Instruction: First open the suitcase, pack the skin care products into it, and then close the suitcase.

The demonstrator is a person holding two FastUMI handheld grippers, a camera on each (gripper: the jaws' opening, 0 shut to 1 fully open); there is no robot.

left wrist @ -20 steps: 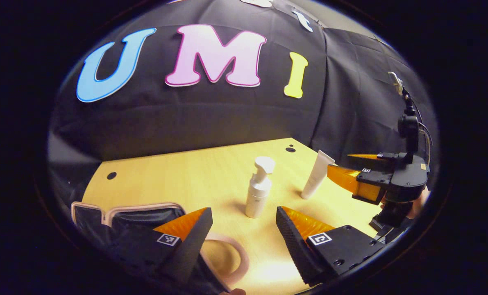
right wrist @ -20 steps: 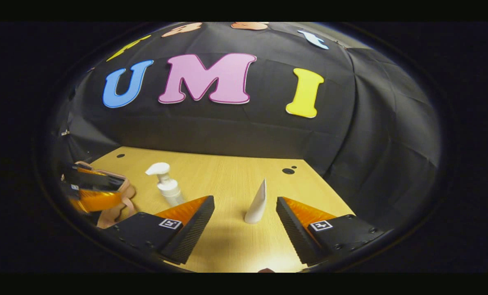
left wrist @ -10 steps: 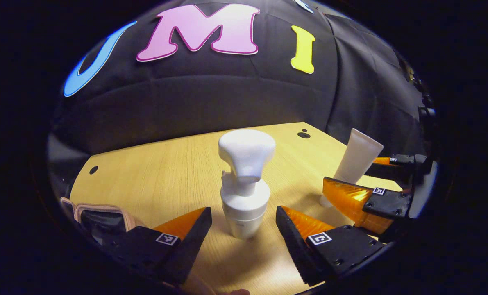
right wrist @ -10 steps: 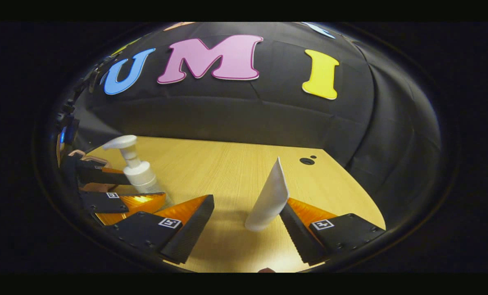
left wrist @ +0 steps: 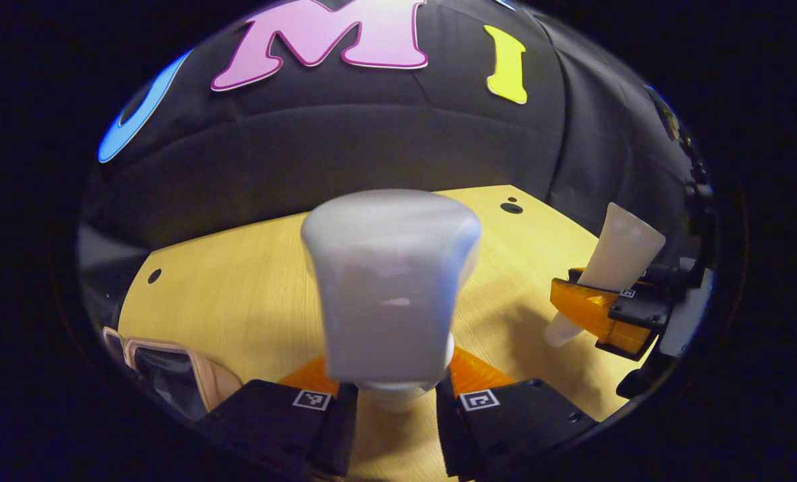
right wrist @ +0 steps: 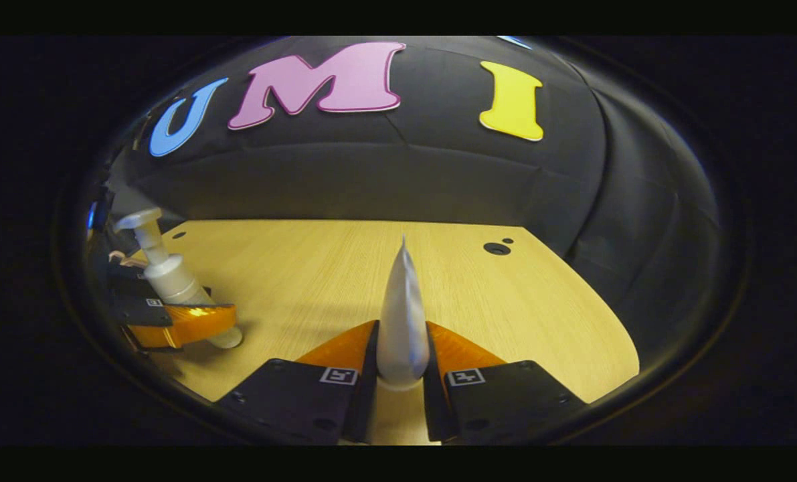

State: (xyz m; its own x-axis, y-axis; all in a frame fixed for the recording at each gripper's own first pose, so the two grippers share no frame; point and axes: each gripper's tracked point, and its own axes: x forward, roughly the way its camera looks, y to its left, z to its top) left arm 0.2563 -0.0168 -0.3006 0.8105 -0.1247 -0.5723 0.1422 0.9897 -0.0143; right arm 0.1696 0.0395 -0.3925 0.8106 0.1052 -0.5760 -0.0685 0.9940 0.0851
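Left gripper view: my left gripper [left wrist: 393, 402] has both fingers closed against the lower body of the white pump bottle [left wrist: 390, 288], which stands upright on the wooden table [left wrist: 237, 288]; its broad pump head looms close to the lens and hides most of the bottle below it. At the lower left edge I log a corner of the suitcase [left wrist: 170, 368], pink-trimmed with a dark inside, lid open, lying on the table. Far right, I see the right gripper [left wrist: 599, 314] with its orange fingers clamped round the white tube [left wrist: 612, 261], which leans slightly with its wide crimped end up. Right gripper view: my right gripper [right wrist: 401, 375] has both fingers pressed on the lower part of the white tube [right wrist: 403, 314], seen edge-on, crimped end pointing up, cap end down at the table [right wrist: 505, 301]. At the left edge I note the left gripper [right wrist: 177, 321] with an orange finger across the base of the pump bottle [right wrist: 164, 268], nozzle turned left. I cannot tell whether either product's base touches the table.
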